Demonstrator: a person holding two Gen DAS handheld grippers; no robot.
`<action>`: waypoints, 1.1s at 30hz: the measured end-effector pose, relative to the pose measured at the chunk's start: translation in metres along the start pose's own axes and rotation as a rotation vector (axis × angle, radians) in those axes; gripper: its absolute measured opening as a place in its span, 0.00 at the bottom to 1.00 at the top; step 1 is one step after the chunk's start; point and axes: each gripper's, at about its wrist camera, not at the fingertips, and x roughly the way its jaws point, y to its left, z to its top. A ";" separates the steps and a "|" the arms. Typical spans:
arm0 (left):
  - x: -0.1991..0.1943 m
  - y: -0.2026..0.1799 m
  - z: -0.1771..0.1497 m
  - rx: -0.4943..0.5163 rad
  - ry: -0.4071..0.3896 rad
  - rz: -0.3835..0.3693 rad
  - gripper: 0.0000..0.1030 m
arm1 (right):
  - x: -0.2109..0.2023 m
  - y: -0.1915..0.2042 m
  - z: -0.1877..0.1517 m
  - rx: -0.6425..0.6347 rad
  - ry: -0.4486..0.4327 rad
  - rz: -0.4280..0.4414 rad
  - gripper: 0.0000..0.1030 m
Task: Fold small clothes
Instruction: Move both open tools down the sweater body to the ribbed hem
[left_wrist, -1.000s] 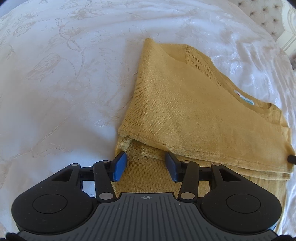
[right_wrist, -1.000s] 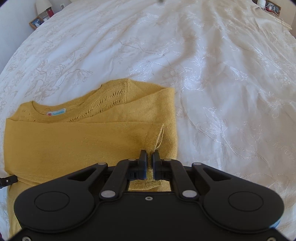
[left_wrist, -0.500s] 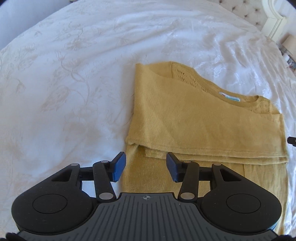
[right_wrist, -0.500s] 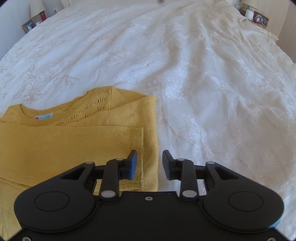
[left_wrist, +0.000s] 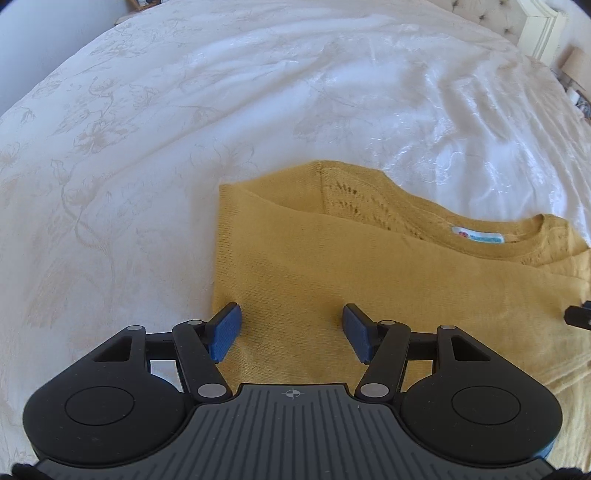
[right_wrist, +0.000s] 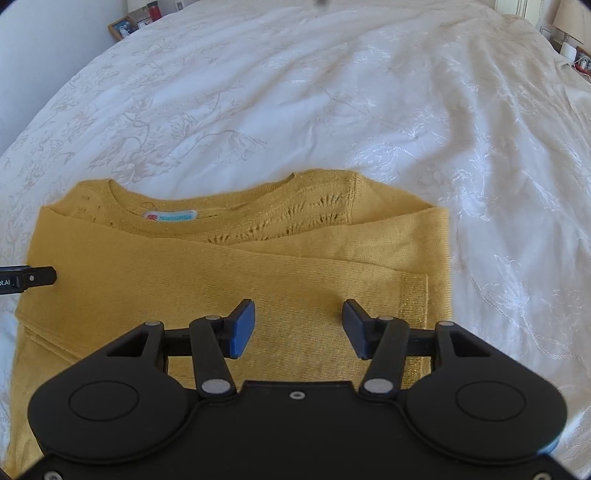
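A mustard-yellow knit sweater (left_wrist: 369, 280) lies flat on a white embroidered bedspread (left_wrist: 184, 110), both sleeves folded across the body. Its hem is hidden behind the gripper housings in both views, and in the left wrist view its far side is cut off by the frame edge. The left gripper (left_wrist: 291, 334) hovers over the sweater's left edge with its blue-padded jaws spread wide and holding nothing; the right gripper (right_wrist: 299, 328) stands likewise parted and empty above the ribbed cuff (right_wrist: 415, 306) of the uppermost sleeve. A white neck label (right_wrist: 170, 216) bears a red mark and turquoise lettering (too small to read). On the left gripper's finger, which enters the right wrist view at the left margin, the characters "ot.AI" are partly legible. Only the right wrist view shows a framed photo (right_wrist: 122, 26); only the left shows a tufted headboard (left_wrist: 480, 13).
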 end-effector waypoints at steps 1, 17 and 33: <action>0.004 0.004 0.001 -0.004 0.009 0.010 0.57 | 0.004 -0.005 0.000 0.013 0.013 -0.012 0.58; -0.004 0.027 -0.008 -0.025 0.030 -0.056 0.75 | -0.015 -0.037 -0.008 0.145 0.003 0.034 0.86; -0.097 0.035 -0.121 0.007 0.108 -0.167 0.90 | -0.099 -0.033 -0.122 0.151 0.078 0.093 0.99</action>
